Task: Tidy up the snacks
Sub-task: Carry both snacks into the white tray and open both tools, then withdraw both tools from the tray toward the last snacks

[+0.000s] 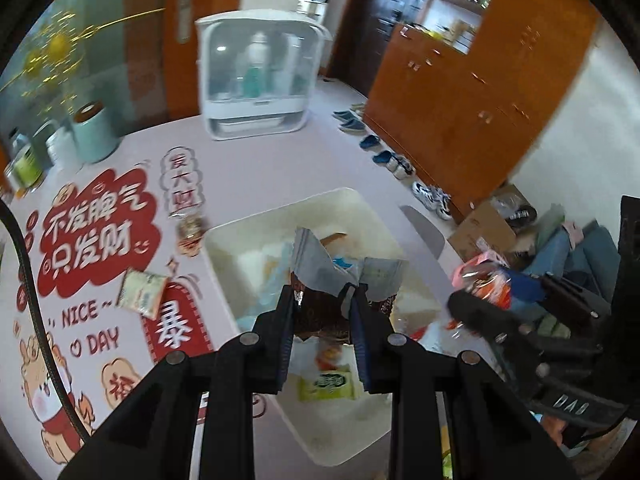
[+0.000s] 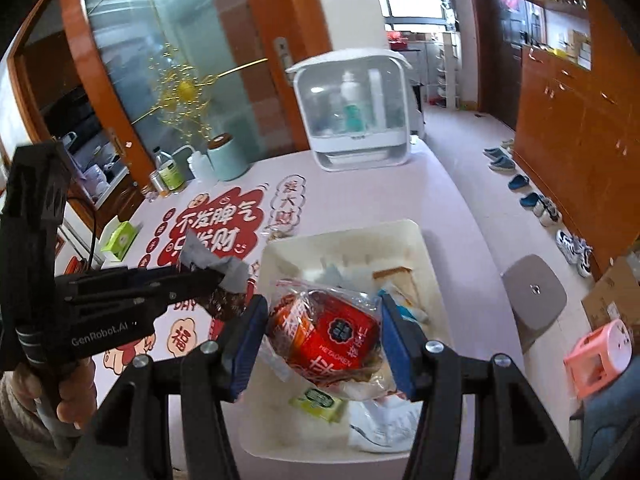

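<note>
Both claws loaded, both over the bin.

Right claw: jaws wide-ish, pads pressed on either side of the red pack, clear wrap bulging between them. The pack hangs directly above the bin's near half, so the drop looks straight down from the claw. The green pack lies below and just nearer than the claw, with white wrappers beside it.

Left claw: narrow, clamped on the brown pouch. The pouch's long axis runs away from the claw, torn grey top pointing forward and up. It sits over the bin's middle in the left view; in the right view it reads nearer the bin's left rim, so I can't tell exactly.

Judgement: right claw is better centred and should release first.

Strays on the bench: a pale sachet left of the left claw, and a small snack ahead-left, touching the bin corner.

The bench has a pink printed mat. A white cabinet stands at the far edge, and there are shoes on the floor to the right.
</note>
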